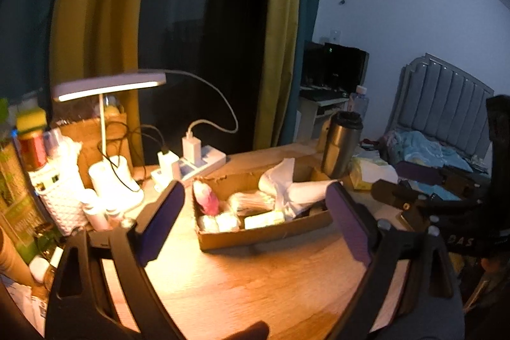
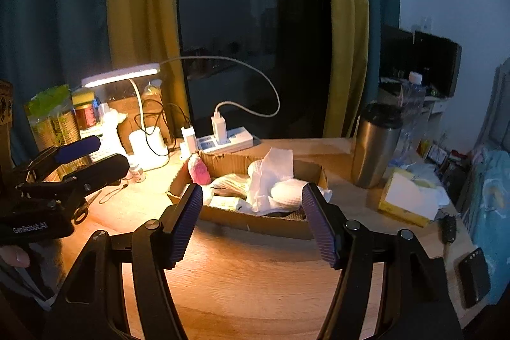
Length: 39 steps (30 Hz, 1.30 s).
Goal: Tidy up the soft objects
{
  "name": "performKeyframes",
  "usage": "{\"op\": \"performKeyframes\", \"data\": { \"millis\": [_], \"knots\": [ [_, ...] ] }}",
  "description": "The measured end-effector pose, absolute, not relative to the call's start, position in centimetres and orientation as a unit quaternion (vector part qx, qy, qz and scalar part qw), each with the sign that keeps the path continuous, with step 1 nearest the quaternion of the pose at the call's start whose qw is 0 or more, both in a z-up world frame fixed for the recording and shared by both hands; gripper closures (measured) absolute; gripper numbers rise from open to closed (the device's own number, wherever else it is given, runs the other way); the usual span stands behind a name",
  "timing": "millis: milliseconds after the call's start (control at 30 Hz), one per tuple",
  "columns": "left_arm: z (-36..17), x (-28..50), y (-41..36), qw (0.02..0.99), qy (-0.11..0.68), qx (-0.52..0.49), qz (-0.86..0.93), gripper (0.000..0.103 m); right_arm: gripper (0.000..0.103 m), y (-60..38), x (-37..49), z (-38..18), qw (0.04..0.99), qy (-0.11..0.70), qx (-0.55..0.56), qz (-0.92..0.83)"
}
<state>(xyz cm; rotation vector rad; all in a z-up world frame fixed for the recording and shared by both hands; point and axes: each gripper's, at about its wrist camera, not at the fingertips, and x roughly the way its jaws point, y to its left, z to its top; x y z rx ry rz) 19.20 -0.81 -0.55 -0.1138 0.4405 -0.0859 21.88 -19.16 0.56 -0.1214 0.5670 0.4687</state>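
A shallow cardboard box (image 1: 255, 236) (image 2: 255, 223) sits on the wooden desk. It holds soft things: a pink and white plush piece (image 1: 207, 199) (image 2: 200, 170) at its left end, crumpled white tissue (image 1: 287, 184) (image 2: 271, 180), and small white packets (image 1: 261, 219) (image 2: 229, 202). My left gripper (image 1: 256, 212) is open and empty, held above the desk just in front of the box. My right gripper (image 2: 252, 207) is open and empty too, just in front of the box. The right gripper also shows at the right in the left wrist view (image 1: 414, 180), and the left one at the left in the right wrist view (image 2: 86, 155).
A lit desk lamp (image 1: 108, 85) (image 2: 121, 74), a power strip with chargers (image 1: 197, 163) (image 2: 226, 141), a white basket (image 1: 60, 196) and jars crowd the back left. A steel tumbler (image 1: 341, 145) (image 2: 376, 145) and a yellow tissue pack (image 1: 366, 174) (image 2: 408, 196) stand right of the box. A bed (image 1: 440, 117) lies to the right.
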Motion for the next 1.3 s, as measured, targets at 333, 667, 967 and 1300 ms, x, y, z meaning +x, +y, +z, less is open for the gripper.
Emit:
{"op": "performKeyframes", "data": {
  "millis": [333, 667, 967, 1300],
  "knots": [
    [2.1, 16.2, -1.0, 0.982, 0.179, -0.049, -0.033, 0.001, 0.025, -19.1, 18.5, 3.5, 0.944, 0.234, -0.065, 0.222],
    [4.3, 14.0, -1.7, 0.987, 0.152, -0.051, -0.031, 0.001, 0.024, -19.4, 15.8, 5.8, 0.953, 0.202, -0.07, 0.215],
    [4.9, 12.8, -2.2, 0.99, 0.135, -0.039, -0.024, 0.001, 0.024, -20.0, 14.9, 6.6, 0.956, 0.193, -0.07, 0.211],
    [4.9, 12.6, -2.8, 0.99, 0.132, -0.035, -0.022, 0.001, 0.024, -20.6, 15.0, 6.4, 0.956, 0.196, -0.067, 0.209]
  ]
}}
